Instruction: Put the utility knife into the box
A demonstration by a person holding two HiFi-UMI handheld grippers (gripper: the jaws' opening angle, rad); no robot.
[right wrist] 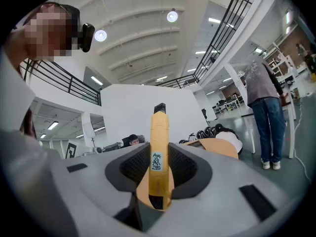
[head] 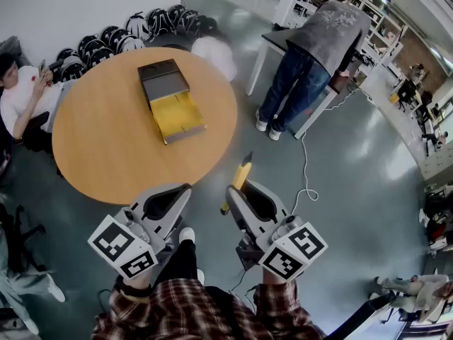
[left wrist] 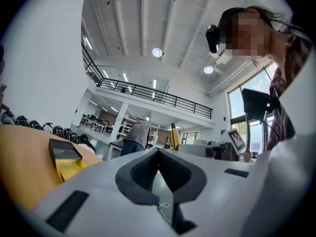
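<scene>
On the round wooden table lies the box, a grey sleeve with its yellow tray slid out toward me. The box also shows in the left gripper view. My right gripper is shut on the yellow utility knife, held off the table's near edge over the floor. In the right gripper view the utility knife stands upright between the pads of the right gripper, black tip up. My left gripper hangs beside it, shut and empty, as the left gripper view confirms.
A person sits at the table's far left edge. Another person stands bent over a white table at the back right. Dark helmets line the wall. A white cable trails on the grey floor.
</scene>
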